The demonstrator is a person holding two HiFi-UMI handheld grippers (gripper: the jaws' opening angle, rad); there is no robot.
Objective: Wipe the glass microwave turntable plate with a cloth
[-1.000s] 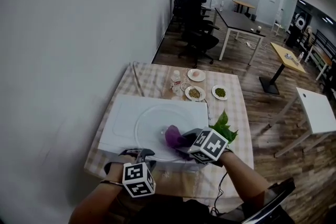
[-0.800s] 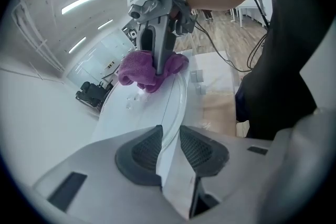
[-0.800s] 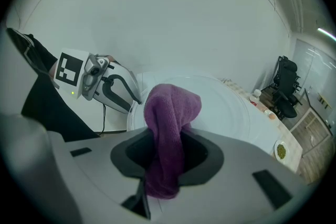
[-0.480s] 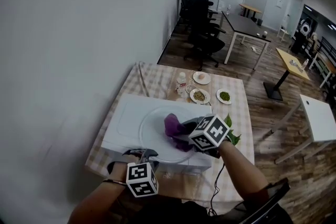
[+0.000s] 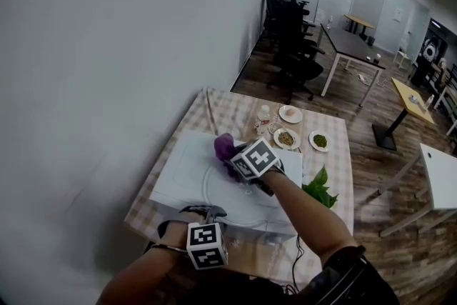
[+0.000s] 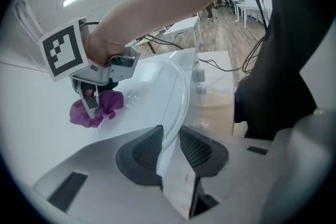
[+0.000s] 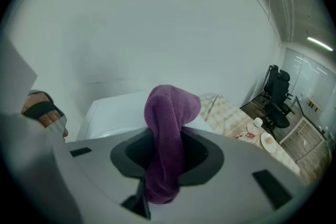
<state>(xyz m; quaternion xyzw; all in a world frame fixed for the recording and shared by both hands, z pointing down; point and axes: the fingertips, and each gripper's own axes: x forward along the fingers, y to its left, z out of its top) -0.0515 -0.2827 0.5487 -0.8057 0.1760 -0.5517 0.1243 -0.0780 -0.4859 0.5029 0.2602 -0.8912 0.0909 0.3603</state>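
Change: the right gripper [image 5: 234, 159] has carried the cloth [image 5: 224, 146] across the plate [image 5: 223, 198], from its near right part a second ago to its far edge now.
Right claw: clamped on the cloth, a purple wad that hangs out between the jaws.
Left claw: the left gripper [image 6: 169, 147] has kept its place at the plate's near edge; its jaws are closing, with the glass rim pinched between the pads.
Plate: flat on top of the white box [image 5: 178, 171], steadied at the near rim.
Cloth contact: it sits at the far rim; whether it presses on glass or on the box I cannot tell.
Meaning: one stroke has likely run front to back, so wiping seems under way; the plate's left side probably needs a pass yet.
Surface: a checked table [image 5: 218, 109] carries the box at its near left; three dishes [image 5: 285, 138] and a bottle [image 5: 264, 115] stand at its far right corner, leaves [image 5: 319, 186] at its right edge.
Room: blank wall on the left; office chairs [image 5: 293, 32], desks [image 5: 353, 45] and wood floor beyond.
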